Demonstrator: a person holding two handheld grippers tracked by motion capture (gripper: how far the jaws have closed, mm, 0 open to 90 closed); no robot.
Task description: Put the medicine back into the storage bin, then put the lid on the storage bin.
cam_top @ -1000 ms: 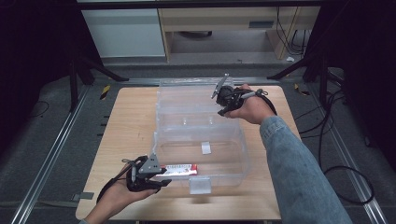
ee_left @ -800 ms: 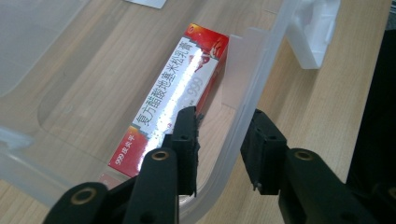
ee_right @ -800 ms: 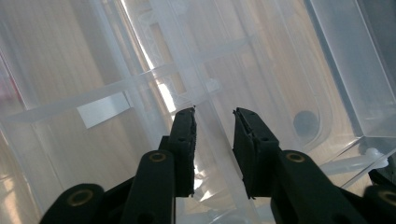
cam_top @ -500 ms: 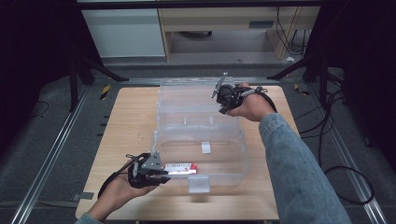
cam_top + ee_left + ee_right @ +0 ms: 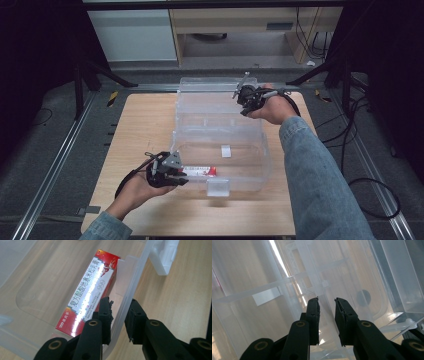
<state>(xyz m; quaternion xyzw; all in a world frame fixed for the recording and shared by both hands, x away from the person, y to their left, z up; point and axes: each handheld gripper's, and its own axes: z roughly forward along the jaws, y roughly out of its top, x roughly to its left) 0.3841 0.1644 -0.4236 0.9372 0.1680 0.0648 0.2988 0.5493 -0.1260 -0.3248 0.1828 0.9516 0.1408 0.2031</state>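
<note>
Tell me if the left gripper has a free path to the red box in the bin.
Probably yes. The left gripper straddles the bin wall, one jaw already inside beside the red box. The bin's top is open; it need only come off the wall.

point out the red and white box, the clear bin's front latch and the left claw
red and white box (image 5: 88, 293): left gripper view, middle of its printed white face.
front latch (image 5: 218, 187): high view, the clear tab on the bin's near wall.
left claw (image 5: 120, 315): left gripper view, between its fingertips, astride the bin's wall.
</note>
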